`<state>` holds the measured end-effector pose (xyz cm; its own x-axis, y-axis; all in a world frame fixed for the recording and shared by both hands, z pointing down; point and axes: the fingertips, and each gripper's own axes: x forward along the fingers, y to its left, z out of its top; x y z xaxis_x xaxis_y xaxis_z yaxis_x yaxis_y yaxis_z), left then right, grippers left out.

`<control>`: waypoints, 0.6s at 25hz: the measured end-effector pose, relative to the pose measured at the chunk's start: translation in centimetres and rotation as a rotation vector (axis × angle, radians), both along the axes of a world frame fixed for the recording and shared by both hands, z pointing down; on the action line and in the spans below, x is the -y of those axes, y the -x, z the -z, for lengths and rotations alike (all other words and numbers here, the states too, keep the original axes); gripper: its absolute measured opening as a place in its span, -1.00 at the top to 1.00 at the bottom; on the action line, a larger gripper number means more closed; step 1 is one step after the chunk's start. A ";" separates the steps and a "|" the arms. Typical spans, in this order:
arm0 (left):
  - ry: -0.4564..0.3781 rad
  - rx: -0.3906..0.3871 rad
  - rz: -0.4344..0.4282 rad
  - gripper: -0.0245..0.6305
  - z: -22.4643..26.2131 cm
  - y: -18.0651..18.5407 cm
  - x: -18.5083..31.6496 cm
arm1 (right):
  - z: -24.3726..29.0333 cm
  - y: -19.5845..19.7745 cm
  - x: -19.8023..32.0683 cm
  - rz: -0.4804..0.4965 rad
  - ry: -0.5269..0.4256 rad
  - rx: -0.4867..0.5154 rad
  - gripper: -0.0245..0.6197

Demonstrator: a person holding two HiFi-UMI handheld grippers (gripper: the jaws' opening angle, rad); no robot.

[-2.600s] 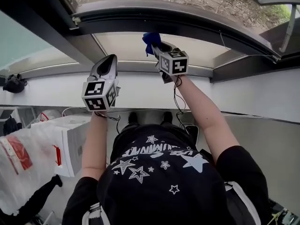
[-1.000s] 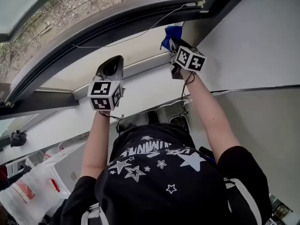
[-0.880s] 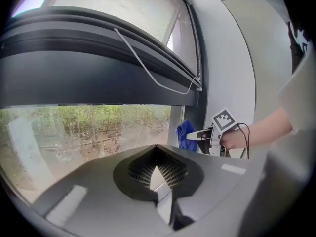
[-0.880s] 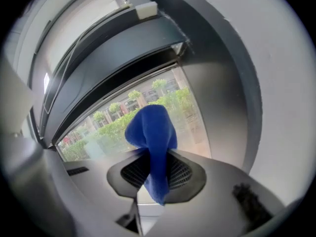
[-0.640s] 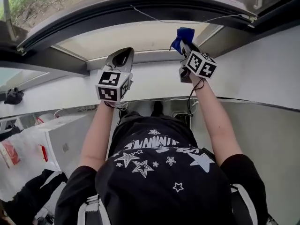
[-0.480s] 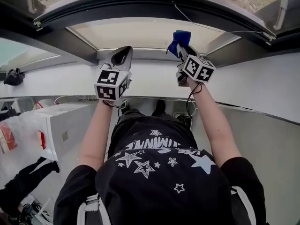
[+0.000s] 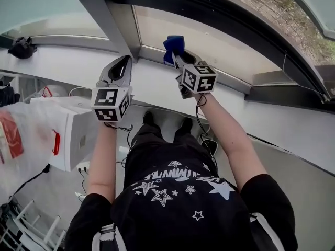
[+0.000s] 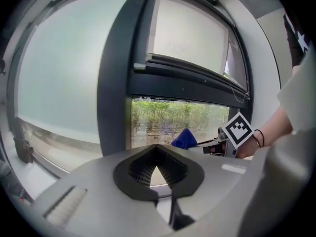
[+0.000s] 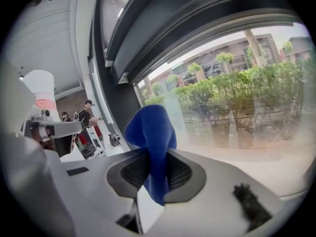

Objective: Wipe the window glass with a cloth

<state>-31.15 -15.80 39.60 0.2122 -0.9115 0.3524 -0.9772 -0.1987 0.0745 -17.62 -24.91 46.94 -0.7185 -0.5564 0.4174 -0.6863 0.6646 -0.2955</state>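
1. Pinched tight in the right gripper (image 7: 178, 59): a blue cloth (image 7: 172, 43), tuft poking past the tips.
2. Just ahead of that tuft: the window glass (image 7: 222, 46); contact unclear.
3. Closed on nothing: the left gripper (image 7: 121, 67), aimed at the dark frame post (image 7: 99, 14) alongside.

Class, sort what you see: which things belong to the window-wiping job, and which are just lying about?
Job in hand: blue cloth, right gripper shut on it, window glass, left gripper (shut, empty).
Lying about: white box, plastic bag, black bundle on the ledge.
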 end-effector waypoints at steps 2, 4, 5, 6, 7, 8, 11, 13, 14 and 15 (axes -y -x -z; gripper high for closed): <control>0.007 -0.020 0.032 0.90 -0.9 2.8 -0.6 | -0.5 3.3 0.2 0.027 -0.014 -0.005 0.70; 0.015 -0.033 0.054 0.90 -1.9 5.1 -1.1 | -1.1 6.1 0.9 0.034 -0.011 -0.006 0.70; 0.020 -0.038 0.060 0.90 -2.4 6.0 -1.2 | -1.6 7.3 1.4 0.034 -0.009 -0.008 0.70; 0.027 -0.042 0.063 0.90 -2.9 6.8 -1.3 | -2.0 8.2 1.8 0.031 -0.009 -0.015 0.70; 0.033 -0.048 0.062 0.90 -3.4 7.3 -1.3 | -2.5 9.0 2.2 0.028 -0.011 -0.024 0.70; 0.037 -0.054 0.059 0.90 -3.7 7.6 -1.3 | -3.0 9.7 2.7 0.029 -0.015 -0.036 0.70; 0.027 -0.057 0.037 0.90 -3.9 8.2 -0.7 | -4.1 11.6 3.8 0.053 -0.035 -0.073 0.70; 0.022 -0.051 0.020 0.90 -4.1 8.2 -0.5 | -4.8 12.2 4.3 0.060 -0.040 -0.084 0.70; 0.024 -0.049 0.015 0.90 -4.4 8.2 -0.4 | -5.2 12.2 4.5 0.055 -0.037 -0.084 0.70; 0.028 -0.050 0.012 0.90 -4.7 8.1 -0.3 | -5.6 12.0 4.8 0.046 -0.033 -0.082 0.70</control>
<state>-39.21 -15.47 44.32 0.2195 -0.9039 0.3670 -0.9744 -0.1843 0.1288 -29.61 -29.73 52.56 -0.7078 -0.5379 0.4579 -0.6756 0.7048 -0.2165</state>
